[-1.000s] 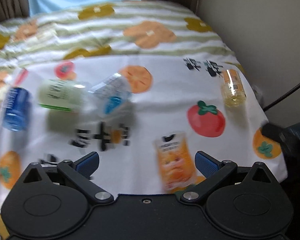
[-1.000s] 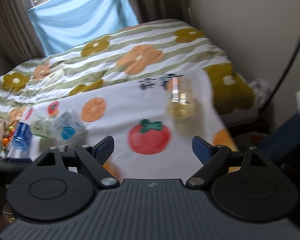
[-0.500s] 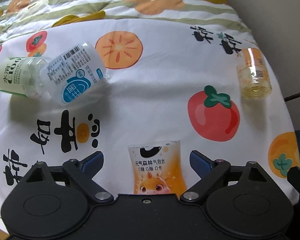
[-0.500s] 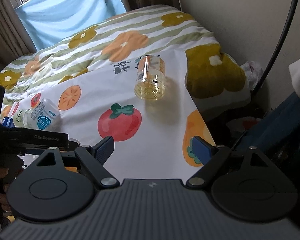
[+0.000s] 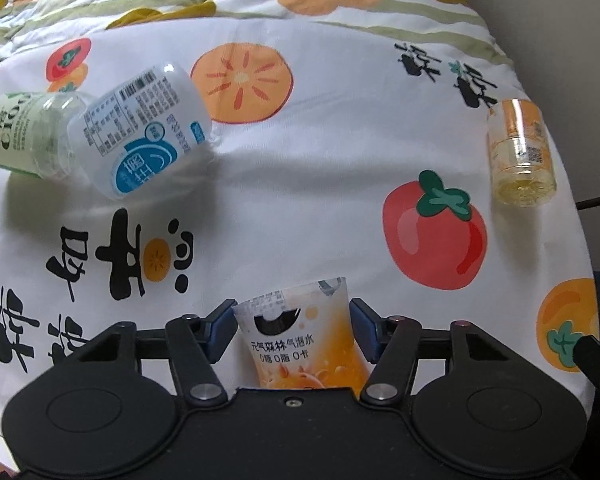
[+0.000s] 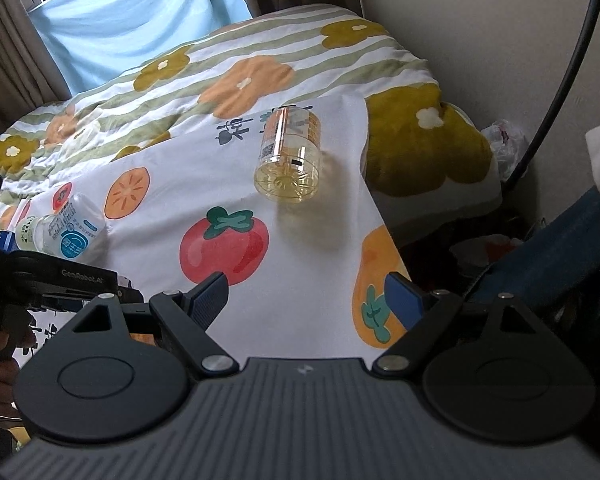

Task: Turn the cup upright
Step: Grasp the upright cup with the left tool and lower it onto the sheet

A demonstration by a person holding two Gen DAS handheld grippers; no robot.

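An orange-and-white cup [image 5: 300, 332] with Chinese print lies on the fruit-print cloth [image 5: 320, 200], its cut rim pointing away from me. My left gripper [image 5: 293, 326] has closed its blue pads against both sides of the cup. My right gripper [image 6: 306, 298] is open and empty above the cloth's near right part. A clear yellow cup [image 6: 290, 160] with an orange label lies on its side ahead of it; it also shows in the left wrist view [image 5: 520, 156].
A blue-and-white cup [image 5: 140, 132] and a green-labelled cup [image 5: 16, 136] lie on their sides at the left. The cloth's right edge [image 6: 380, 216] drops toward a yellow-flowered quilt [image 6: 420, 148], a wall and a black cable [image 6: 556, 84].
My left gripper came down around the orange cup and its fingers closed onto it. My right gripper moved a little closer to the clear yellow cup.
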